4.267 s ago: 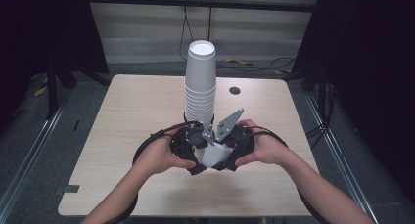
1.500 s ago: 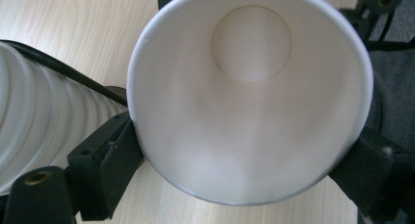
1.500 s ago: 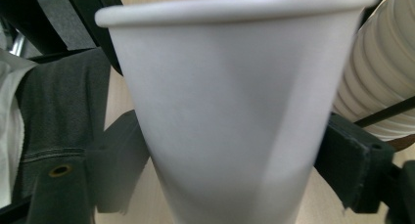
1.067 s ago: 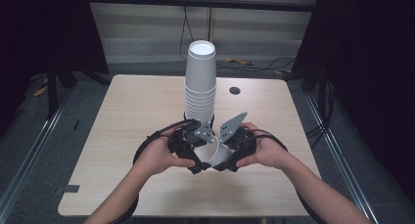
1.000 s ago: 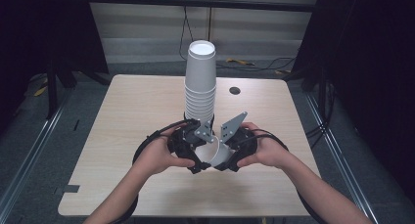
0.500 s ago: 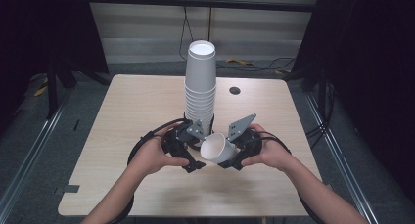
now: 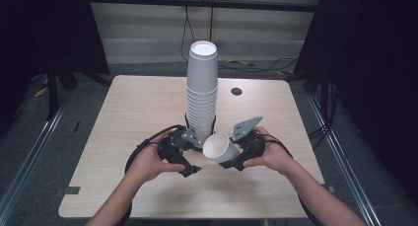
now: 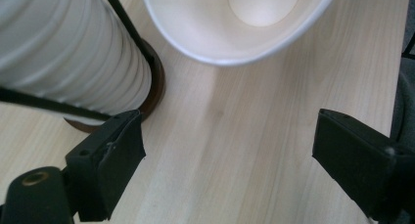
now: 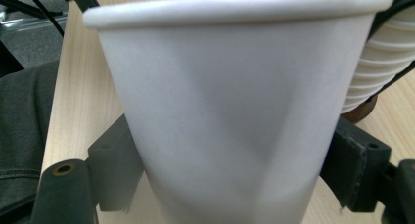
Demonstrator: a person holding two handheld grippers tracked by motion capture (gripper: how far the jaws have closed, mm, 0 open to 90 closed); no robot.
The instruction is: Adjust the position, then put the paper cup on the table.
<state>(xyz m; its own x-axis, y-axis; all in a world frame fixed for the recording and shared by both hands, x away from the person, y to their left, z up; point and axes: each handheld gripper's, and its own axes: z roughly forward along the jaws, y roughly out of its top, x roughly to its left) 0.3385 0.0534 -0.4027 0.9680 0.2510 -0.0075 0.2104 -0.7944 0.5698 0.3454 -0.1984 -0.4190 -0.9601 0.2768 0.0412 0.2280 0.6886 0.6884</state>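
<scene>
A tall stack of white paper cups [image 7: 202, 95] stands on a brown round base in the middle of the wooden table [image 7: 123, 117]. My right gripper [image 7: 232, 154] is shut on a single white paper cup [image 7: 218, 148], held tilted just right of the stack's foot with its mouth turned toward the left gripper. In the right gripper view the cup [image 9: 230, 101] sits squeezed between both fingers [image 9: 355, 160], slightly dented. My left gripper [image 7: 189, 159] is open near the stack's base. In its view the jaws [image 8: 230, 155] stand wide apart over bare wood, with the cup's mouth [image 8: 235, 23] ahead and the stack [image 8: 63, 53] to the left.
A small dark hole [image 7: 236, 91] lies in the tabletop behind the stack on the right. Black cables [image 7: 143, 147] loop from the grippers across the near table. Dark floor and metal rails [image 7: 29, 162] surround the table; bare wood spreads to the left and right.
The two grippers, pressed together at the stack's foot a second ago, have drawn apart. The right one has moved right with the single cup in it; the left one stands open.
</scene>
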